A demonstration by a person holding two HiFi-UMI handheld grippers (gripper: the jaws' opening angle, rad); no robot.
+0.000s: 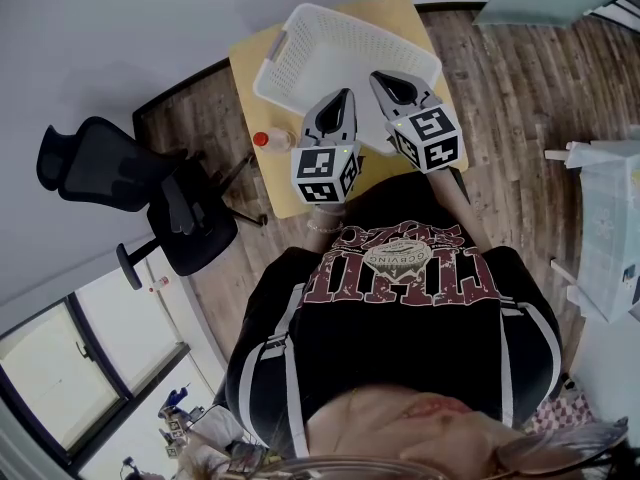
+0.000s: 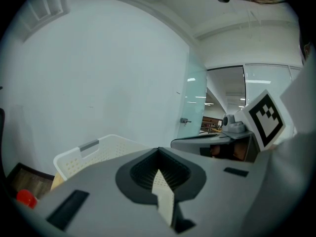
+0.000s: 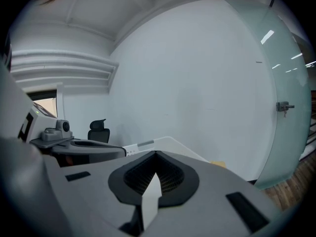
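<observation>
Holding the upper centre of the head view, the yellow surface (image 1: 400,13) carries a white basket (image 1: 330,53). Left tool (image 1: 346,94) and right tool (image 1: 377,77) hover above its lower rim, jaws together, nothing between. Red-capped bottle (image 1: 272,140) stands lower left of the basket.

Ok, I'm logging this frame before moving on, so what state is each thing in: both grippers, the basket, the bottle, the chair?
left gripper: shut, nothing between its jaws.
right gripper: shut, nothing between its jaws.
white basket: upright on the table, open top, nothing visible inside.
bottle: upright beside the basket, red cap on.
office chair: upright, unoccupied.
</observation>
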